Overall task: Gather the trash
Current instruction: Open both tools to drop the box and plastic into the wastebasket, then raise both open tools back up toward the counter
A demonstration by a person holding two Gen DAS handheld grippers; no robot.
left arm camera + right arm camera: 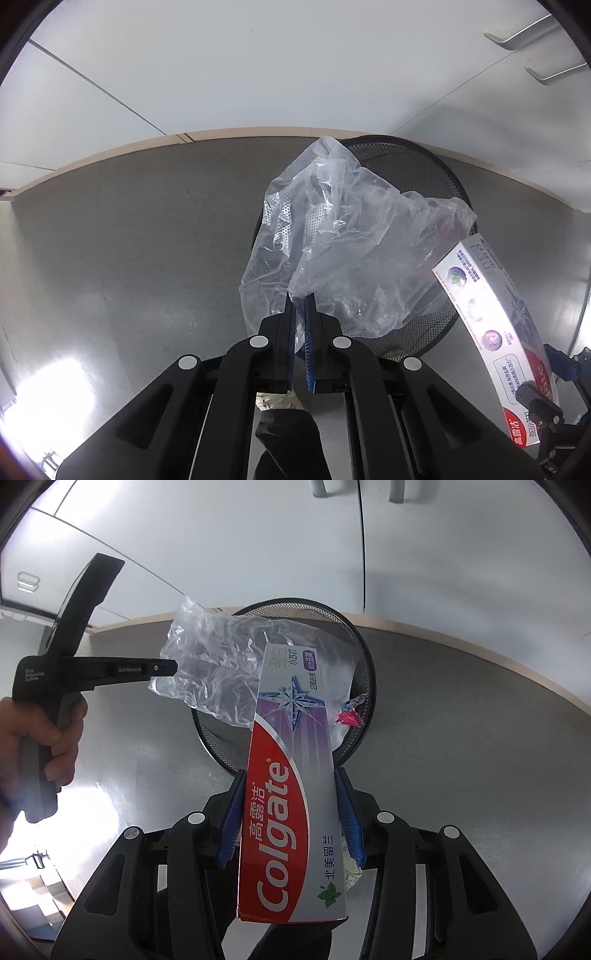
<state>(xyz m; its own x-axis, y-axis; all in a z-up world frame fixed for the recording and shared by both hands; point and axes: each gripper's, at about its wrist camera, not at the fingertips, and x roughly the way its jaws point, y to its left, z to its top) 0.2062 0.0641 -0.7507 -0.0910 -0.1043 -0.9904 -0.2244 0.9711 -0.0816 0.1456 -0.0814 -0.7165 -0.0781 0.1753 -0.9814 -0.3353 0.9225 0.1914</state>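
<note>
My left gripper [300, 295] is shut on a crumpled clear plastic bag [343, 236], which hangs over the near rim of a black mesh wastebasket [439, 173] on the grey floor. My right gripper [291, 771] is shut on a Colgate toothpaste box [291, 775], its blue pads pressed on both long sides, the far end of the box over the wastebasket [364, 657] opening. From the right wrist view the left gripper [173, 667] shows side-on at the left, with the plastic bag [214, 664] trailing over the bin. A red wrapper [349, 716] lies inside the basket.
White cabinet doors [258, 62] with metal handles [517, 35] stand behind the basket above a beige baseboard. A hand [48, 738] grips the left tool. Grey floor [129, 240] spreads to the left and right of the basket.
</note>
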